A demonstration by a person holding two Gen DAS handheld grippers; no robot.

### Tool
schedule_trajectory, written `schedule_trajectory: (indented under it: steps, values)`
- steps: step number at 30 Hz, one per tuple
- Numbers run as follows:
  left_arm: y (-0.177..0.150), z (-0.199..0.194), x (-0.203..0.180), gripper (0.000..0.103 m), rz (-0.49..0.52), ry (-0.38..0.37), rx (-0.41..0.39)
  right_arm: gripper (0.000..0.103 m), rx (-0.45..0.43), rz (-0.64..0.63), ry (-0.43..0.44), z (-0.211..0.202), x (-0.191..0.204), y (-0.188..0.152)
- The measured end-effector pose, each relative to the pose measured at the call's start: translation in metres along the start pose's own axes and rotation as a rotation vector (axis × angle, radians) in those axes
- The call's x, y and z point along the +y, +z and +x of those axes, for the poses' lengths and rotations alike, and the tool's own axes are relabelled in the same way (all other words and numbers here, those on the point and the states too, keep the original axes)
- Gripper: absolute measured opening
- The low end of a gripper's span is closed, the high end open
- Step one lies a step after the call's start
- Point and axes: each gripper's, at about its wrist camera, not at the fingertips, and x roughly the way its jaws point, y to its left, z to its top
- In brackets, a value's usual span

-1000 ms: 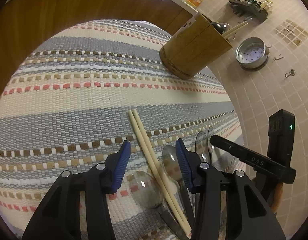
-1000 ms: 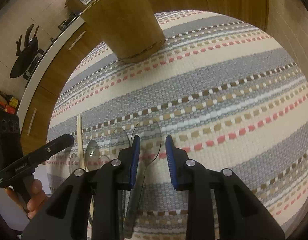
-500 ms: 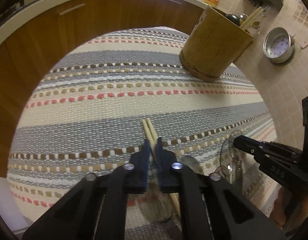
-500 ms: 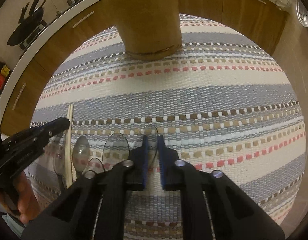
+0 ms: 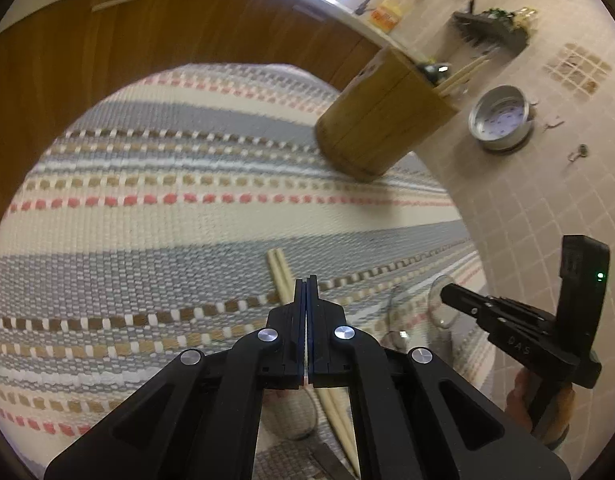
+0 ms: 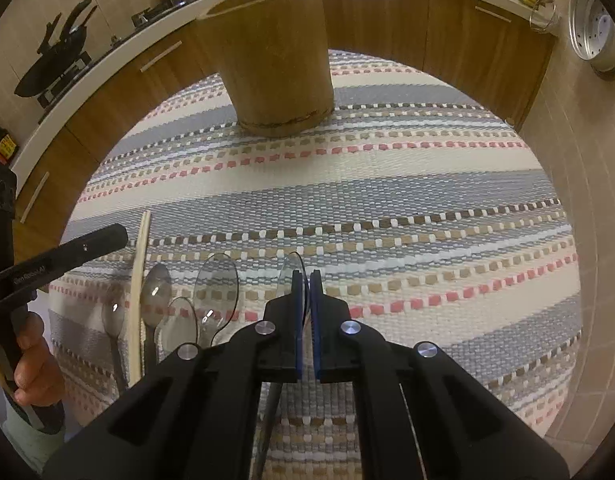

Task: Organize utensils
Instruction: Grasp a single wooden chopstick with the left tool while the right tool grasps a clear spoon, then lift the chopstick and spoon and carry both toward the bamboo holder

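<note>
A pair of pale chopsticks (image 5: 278, 274) lies on the striped woven mat (image 5: 147, 220). My left gripper (image 5: 306, 280) is shut right over them with no gap between its pads; the sticks run under its fingers and come out below. In the right wrist view, that left gripper (image 6: 121, 234) sits just left of the chopsticks (image 6: 141, 264). My right gripper (image 6: 306, 274) is shut on a metal spoon (image 6: 292, 266) turned on edge, its bowl rim poking past the fingertips. Several more spoons (image 6: 221, 280) lie between the two grippers. A bamboo utensil holder (image 6: 275, 60) stands at the mat's far side.
The holder (image 5: 387, 120) has chopsticks and a dark utensil in it. A perforated steel pan (image 5: 499, 120) sits on the tiled floor to the right. Wooden cabinets (image 5: 127, 40) curve behind the mat. A person's hand (image 6: 35, 364) grips the left tool.
Both grippers have gone from open to shut. The left jaws came together over the chopsticks. The right jaws closed on the spoon, which now stands on edge.
</note>
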Motion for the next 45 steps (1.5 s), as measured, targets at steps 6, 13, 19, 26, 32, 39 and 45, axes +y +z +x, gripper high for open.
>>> schedule_trajectory:
  steps: [6, 13, 19, 26, 32, 39, 45]
  values:
    - [0.006, 0.002, 0.000, 0.001, 0.002, 0.062, 0.015, 0.002, -0.017, -0.005, -0.006, -0.004, 0.007, 0.001]
    - [-0.002, 0.019, -0.020, 0.030, 0.072, 0.214, 0.043, 0.002, -0.038, 0.010, 0.030, -0.006, 0.002, -0.002]
    - [-0.009, 0.040, -0.056, 0.015, 0.201, 0.487, 0.034, 0.002, -0.086, 0.007, 0.013, -0.021, -0.009, -0.009]
    - [-0.001, 0.036, -0.055, 0.001, 0.183, 0.428, 0.043, 0.002, -0.107, 0.002, 0.023, -0.034, -0.015, -0.012]
    - [0.001, -0.005, -0.046, 0.001, 0.141, 0.215, -0.066, 0.002, -0.132, -0.012, 0.023, -0.046, -0.006, -0.009]
    - [0.007, -0.044, -0.058, 0.001, 0.156, 0.036, -0.200, 0.002, -0.204, -0.041, 0.004, -0.071, 0.011, 0.003]
    - [0.024, -0.091, -0.071, 0.001, 0.167, -0.099, -0.397, 0.002, -0.346, -0.038, -0.020, -0.110, 0.023, 0.020]
